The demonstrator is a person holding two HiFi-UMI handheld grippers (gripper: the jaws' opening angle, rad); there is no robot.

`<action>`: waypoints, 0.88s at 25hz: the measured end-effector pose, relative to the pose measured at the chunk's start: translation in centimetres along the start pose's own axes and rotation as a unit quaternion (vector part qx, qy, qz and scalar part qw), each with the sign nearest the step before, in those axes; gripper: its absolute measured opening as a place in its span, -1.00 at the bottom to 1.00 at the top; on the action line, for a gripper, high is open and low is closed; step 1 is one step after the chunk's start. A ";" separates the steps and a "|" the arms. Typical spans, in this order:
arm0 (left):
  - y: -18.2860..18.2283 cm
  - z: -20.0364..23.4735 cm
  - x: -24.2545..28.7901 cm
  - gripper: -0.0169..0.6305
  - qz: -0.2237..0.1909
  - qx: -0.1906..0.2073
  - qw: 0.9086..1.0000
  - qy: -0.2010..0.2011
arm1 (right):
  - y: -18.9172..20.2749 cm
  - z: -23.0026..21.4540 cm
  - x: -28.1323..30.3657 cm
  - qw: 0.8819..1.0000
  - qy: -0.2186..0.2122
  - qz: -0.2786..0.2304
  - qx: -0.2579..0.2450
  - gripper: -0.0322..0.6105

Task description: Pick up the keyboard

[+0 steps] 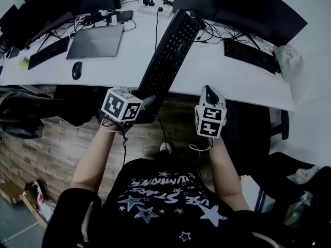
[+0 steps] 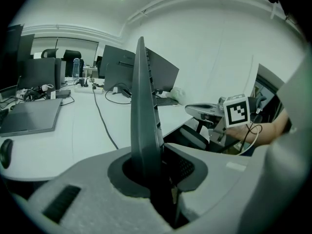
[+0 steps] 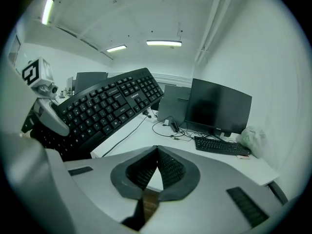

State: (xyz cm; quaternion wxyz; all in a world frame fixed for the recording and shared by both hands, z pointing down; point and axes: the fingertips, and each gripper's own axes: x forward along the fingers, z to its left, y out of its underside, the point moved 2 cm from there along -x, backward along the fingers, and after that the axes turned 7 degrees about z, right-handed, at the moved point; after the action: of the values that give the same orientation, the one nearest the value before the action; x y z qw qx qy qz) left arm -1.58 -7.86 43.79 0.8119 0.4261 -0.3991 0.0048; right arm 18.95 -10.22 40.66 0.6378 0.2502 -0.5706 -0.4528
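Observation:
A long black keyboard (image 1: 169, 56) is lifted off the white desk (image 1: 124, 56), its near end low and its far end raised toward the monitors. My left gripper (image 1: 146, 103) is shut on the keyboard's near end; in the left gripper view the keyboard (image 2: 144, 116) stands edge-on between the jaws. My right gripper (image 1: 209, 93) is beside it to the right, apart from the keyboard, with its jaws closed together on nothing. In the right gripper view the keyboard (image 3: 105, 108) slants across the left, held by the left gripper (image 3: 46, 116).
On the desk lie a closed laptop (image 1: 95, 40), a mouse (image 1: 76, 70), a second keyboard (image 1: 47, 52) at the left and a third keyboard (image 1: 251, 55) at the right. Monitors (image 1: 243, 6) line the back edge. A crumpled bag (image 1: 288, 60) sits at the far right.

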 end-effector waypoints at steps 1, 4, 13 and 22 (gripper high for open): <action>0.7 -0.1 -0.5 -0.67 -0.001 -0.001 1.000 0.000 | 0.2 0.5 -0.6 1.000 0.001 0.001 0.001 -0.88; 2.8 -0.4 -2.1 -0.67 -0.005 -0.006 1.000 -0.002 | 1.0 2.2 -2.5 1.000 0.000 0.001 0.007 -0.88; 8.1 -3.0 -5.8 -0.67 -0.015 -0.020 1.000 0.013 | 2.9 6.1 -7.7 1.000 0.001 0.004 0.005 -0.89; 12.4 -5.5 -8.9 -0.67 -0.025 -0.026 0.999 0.010 | 5.3 9.4 -12.6 1.000 0.002 0.006 -0.005 -0.89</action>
State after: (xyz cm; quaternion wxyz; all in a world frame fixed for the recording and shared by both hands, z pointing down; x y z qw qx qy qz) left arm -8.48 6.84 44.76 0.8267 0.4142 -0.3801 -0.0215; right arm 12.27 5.01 40.87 0.6429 0.2446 -0.5686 -0.4512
